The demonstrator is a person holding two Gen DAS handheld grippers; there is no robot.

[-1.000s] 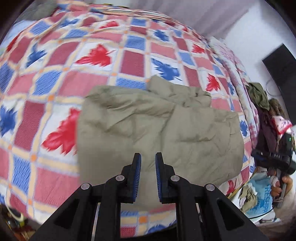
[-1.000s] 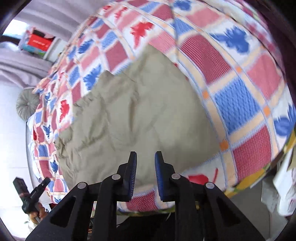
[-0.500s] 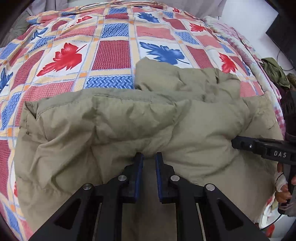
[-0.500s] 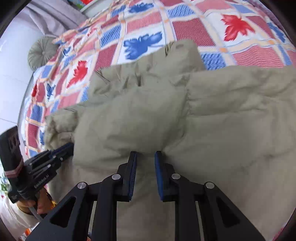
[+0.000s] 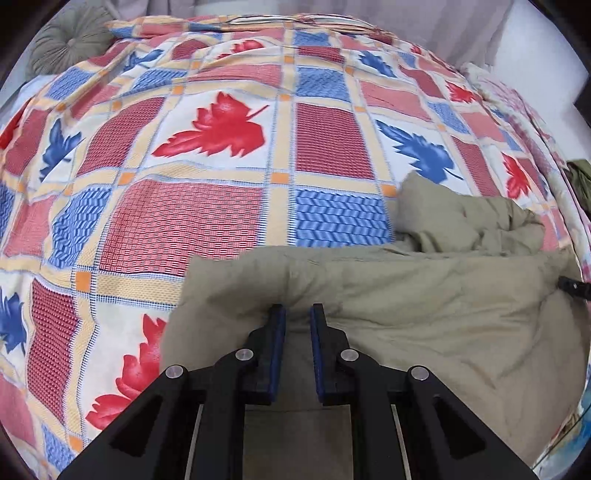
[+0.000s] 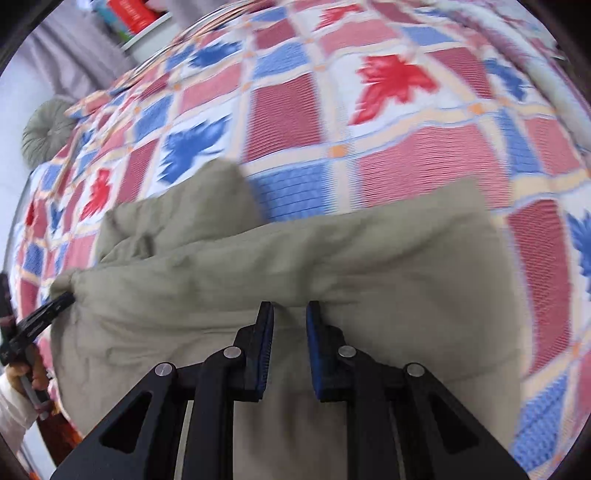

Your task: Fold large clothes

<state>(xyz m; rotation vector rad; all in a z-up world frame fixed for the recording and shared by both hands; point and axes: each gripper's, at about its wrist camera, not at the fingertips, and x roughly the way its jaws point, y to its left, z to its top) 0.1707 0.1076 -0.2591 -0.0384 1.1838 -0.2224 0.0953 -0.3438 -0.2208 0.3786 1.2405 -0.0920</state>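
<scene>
Seen from the left wrist camera, the left tongs [image 5: 297, 314] have their blue-padded fingers [image 5: 277, 332] set slightly apart, with a fold of the olive padded jacket [image 5: 424, 306] bunched up at the tips; whether the fabric is truly pinched or only pressed against, I cannot tell. The jacket lies crumpled on the bed, on a patchwork bedspread [image 5: 192, 221] of red, blue and white squares with leaf prints, toward the near right part of the view. A rumpled end of the garment rises behind the main fold. At the far right edge a black tip of the right tongs [image 5: 574, 286] touches the jacket's edge. A round grey-green cushion [image 5: 70, 35] sits at the head of the bed.

From the right wrist camera, somewhat blurred, the right tongs [image 6: 290, 314] show the same narrow gap, with the jacket [image 6: 369, 258] gathered in a ridge at their tips; again the grip cannot be judged. The left tongs [image 6: 55, 304] reach the garment's left corner. The bedspread [image 6: 295, 110] stretches behind, the cushion [image 6: 46, 134] at far left.
</scene>
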